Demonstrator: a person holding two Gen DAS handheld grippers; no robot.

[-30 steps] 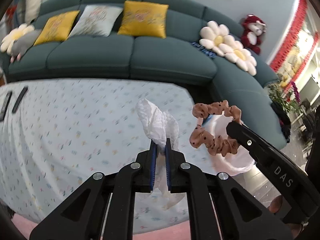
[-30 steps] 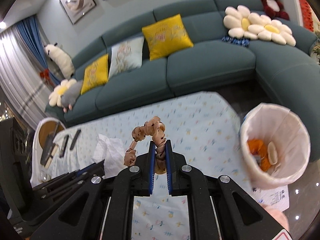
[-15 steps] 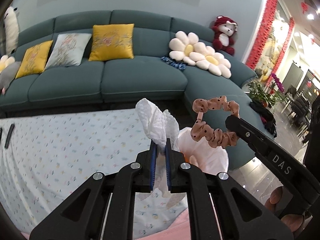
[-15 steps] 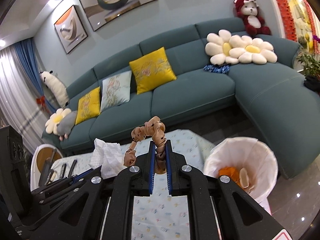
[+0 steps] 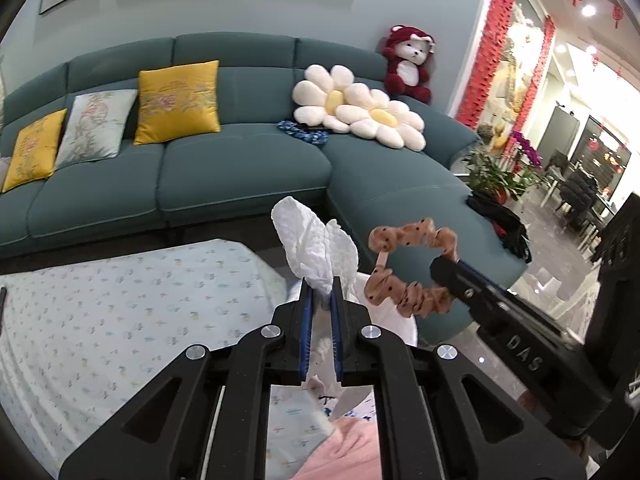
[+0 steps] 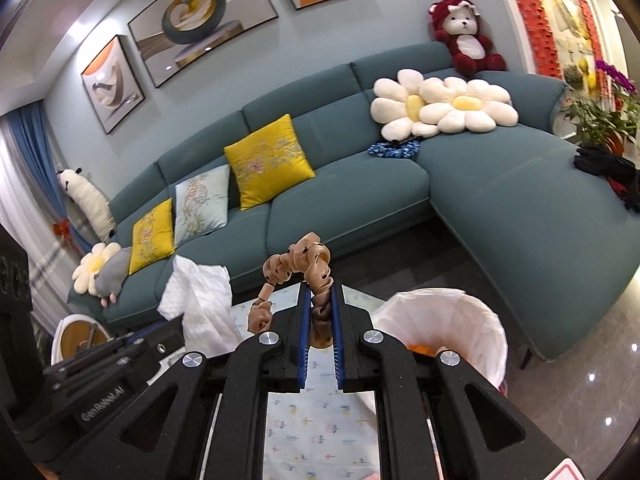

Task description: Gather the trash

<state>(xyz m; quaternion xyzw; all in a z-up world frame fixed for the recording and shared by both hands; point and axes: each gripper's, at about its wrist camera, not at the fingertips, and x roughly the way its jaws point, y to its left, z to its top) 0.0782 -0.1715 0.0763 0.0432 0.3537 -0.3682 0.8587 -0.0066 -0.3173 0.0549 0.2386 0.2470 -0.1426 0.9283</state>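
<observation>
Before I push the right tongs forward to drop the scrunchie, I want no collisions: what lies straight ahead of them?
Nothing close, it seems. The right tongs, shut on the scrunchie, point over the table's far edge toward the teal sofa. The trash bin sits lower right, off that line. Depth is uncertain.

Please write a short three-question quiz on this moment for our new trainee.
1. True or false: the left gripper holds the crumpled white tissue between its fingers.
2. Which item is the right gripper carrying? A) a yellow cushion B) a tan dotted scrunchie C) a remote control
3. Fill in: in the right wrist view, the white-lined trash bin sits to the ______ of the right gripper's fingers.

Key
1. True; the tissue sticks up from the closed fingers.
2. B; the scrunchie is pinched between the blue pads.
3. Right; orange scraps show inside the bin.
</observation>
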